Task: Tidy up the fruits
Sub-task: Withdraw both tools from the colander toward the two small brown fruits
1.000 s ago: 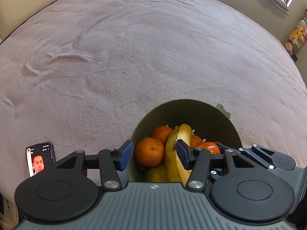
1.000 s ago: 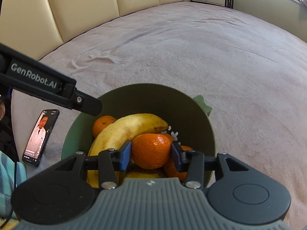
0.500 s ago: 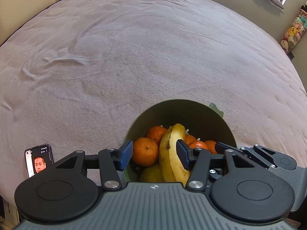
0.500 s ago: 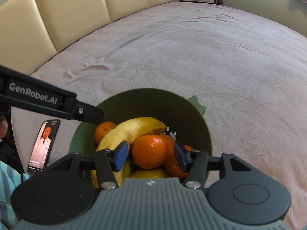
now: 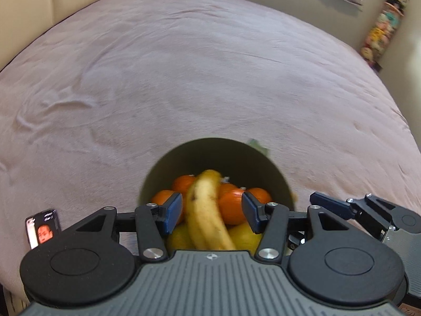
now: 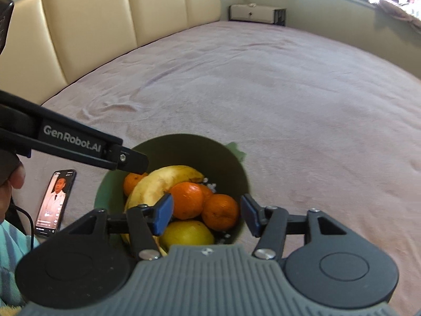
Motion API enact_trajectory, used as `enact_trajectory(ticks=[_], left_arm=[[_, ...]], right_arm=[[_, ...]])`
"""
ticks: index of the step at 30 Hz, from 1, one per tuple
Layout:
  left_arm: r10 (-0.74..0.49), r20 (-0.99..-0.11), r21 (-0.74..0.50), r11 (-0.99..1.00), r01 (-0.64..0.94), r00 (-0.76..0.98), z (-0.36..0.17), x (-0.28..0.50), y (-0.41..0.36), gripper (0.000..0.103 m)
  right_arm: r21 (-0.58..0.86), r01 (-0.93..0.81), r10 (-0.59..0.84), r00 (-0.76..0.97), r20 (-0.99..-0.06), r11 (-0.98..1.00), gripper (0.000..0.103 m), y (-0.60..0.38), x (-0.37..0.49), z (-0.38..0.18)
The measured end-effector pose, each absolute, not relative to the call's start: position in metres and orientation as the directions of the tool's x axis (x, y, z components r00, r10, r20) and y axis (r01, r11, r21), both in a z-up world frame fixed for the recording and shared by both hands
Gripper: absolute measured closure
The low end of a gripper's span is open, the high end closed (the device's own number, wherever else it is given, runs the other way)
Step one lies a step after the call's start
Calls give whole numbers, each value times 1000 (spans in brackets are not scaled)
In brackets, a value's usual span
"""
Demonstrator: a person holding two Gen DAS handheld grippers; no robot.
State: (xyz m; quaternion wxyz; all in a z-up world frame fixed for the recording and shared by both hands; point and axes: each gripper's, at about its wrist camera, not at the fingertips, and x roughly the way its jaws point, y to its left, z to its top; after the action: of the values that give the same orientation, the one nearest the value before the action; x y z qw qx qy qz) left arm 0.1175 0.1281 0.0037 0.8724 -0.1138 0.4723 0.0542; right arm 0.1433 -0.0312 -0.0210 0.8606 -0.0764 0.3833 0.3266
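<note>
A dark green bowl (image 5: 244, 158) (image 6: 223, 155) stands on the bed and holds a banana (image 5: 205, 205) (image 6: 160, 181), several oranges (image 5: 231, 205) (image 6: 188, 200) and yellow lemons (image 6: 186, 234). My left gripper (image 5: 211, 212) is open and empty above the near side of the bowl, its jaws either side of the banana without touching it. My right gripper (image 6: 206, 214) is open and empty above the bowl, with two oranges lying between its jaws. The left gripper's finger (image 6: 126, 158) reaches over the bowl's left rim in the right wrist view.
The bowl rests on a wide mauve blanket (image 5: 197, 79) (image 6: 289, 92). A phone with a lit screen (image 5: 42, 227) (image 6: 56, 198) lies left of the bowl. A padded cream headboard (image 6: 105, 26) is behind. A shelf of plush toys (image 5: 381, 26) stands at the far right.
My right gripper opened and let go of the orange, which now lies in the bowl. Both grippers have drawn back and up from the bowl. The left gripper has stayed open.
</note>
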Motion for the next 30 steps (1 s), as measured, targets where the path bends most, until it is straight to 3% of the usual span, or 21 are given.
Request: enact_trajectory(ticks=[9, 30], left_arm=[[-94, -795, -151, 987, -46, 600, 11, 106, 80, 41], [-226, -775, -148, 973, 179, 591, -18, 97, 19, 41]], right_arm=[[25, -521, 386, 598, -703, 853, 43, -77, 116, -13], [-9, -306, 202, 651, -732, 952, 43, -152, 106, -46]])
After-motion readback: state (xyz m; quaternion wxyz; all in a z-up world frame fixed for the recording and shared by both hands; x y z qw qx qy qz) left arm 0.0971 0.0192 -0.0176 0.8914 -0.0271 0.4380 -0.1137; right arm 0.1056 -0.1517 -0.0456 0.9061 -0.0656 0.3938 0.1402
